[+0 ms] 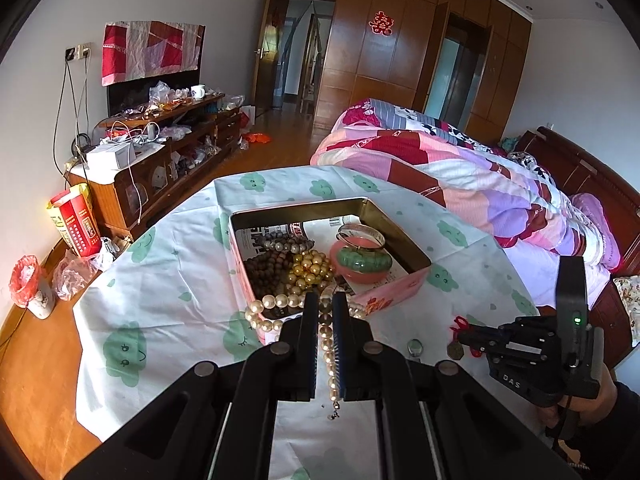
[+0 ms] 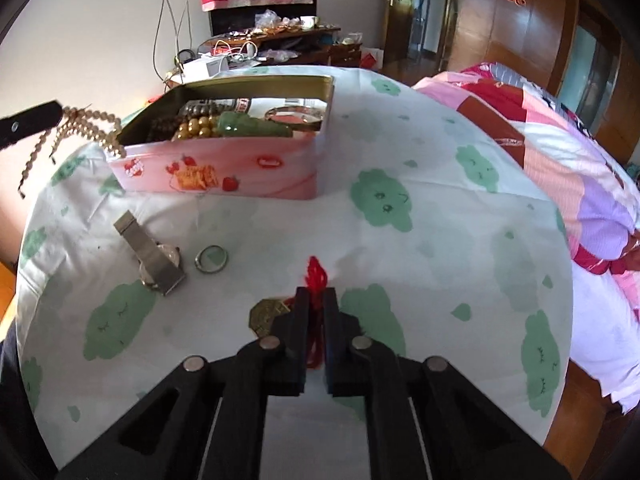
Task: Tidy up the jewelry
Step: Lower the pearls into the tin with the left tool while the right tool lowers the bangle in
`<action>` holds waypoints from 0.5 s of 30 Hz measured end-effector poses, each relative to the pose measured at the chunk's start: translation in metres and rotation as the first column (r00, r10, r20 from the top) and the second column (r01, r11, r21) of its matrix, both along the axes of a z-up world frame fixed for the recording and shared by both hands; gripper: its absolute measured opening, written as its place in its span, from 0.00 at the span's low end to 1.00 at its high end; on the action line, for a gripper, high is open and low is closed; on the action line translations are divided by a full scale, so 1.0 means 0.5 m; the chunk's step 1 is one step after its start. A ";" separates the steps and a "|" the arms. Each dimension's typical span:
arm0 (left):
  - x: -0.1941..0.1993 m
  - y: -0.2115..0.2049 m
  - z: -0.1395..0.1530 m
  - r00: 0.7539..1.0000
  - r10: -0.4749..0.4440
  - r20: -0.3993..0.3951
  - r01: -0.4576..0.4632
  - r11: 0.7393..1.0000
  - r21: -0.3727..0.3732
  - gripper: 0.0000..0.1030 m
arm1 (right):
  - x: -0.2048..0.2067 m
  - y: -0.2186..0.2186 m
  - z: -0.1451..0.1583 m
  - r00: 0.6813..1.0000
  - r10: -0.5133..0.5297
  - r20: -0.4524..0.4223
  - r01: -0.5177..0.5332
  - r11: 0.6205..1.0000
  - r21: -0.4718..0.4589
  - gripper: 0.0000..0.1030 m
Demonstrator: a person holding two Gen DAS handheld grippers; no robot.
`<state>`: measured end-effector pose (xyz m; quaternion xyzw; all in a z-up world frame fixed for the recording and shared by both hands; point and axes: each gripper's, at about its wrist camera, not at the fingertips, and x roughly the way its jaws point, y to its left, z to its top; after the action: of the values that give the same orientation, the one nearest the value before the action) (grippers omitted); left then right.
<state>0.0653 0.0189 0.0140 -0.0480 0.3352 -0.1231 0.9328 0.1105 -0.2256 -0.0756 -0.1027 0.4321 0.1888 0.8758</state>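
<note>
Holding 1 pearl necklace point(image 1: 325, 340) and 1 red cord point(image 2: 316, 280), 2 tools.

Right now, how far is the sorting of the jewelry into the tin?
Done: bead bracelets and bangles lie in the pink tin. In hand: the left tool grips the pearl necklace, the right tool pinches the red cord of a brass coin charm. Left: watch and ring on the cloth.

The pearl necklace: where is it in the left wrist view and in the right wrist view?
Left wrist view: pearl necklace low centre, pinched in the left gripper.
Right wrist view: upper left, hanging from that gripper.
Shared landmark: the pink tin.
</note>
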 end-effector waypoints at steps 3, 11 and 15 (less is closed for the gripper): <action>0.003 0.001 0.001 1.000 0.001 0.003 -0.001 1.000 0.002 0.05 | -0.015 0.002 0.014 1.000 0.012 0.029 -0.013 1.000 0.021 0.06; 0.027 0.004 0.024 0.999 0.002 0.033 -0.003 1.000 0.022 0.05 | -0.016 0.018 0.119 0.987 0.027 0.161 -0.038 0.997 0.066 0.06; 0.049 0.008 0.026 0.999 0.013 0.043 -0.015 0.999 0.034 0.05 | 0.003 0.034 0.159 0.977 0.041 0.210 -0.056 0.996 0.068 0.06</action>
<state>0.0898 0.0228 0.0271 -0.0319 0.3168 -0.1117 0.9414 0.1120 -0.2086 0.0038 -0.1002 0.3284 0.2140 0.9145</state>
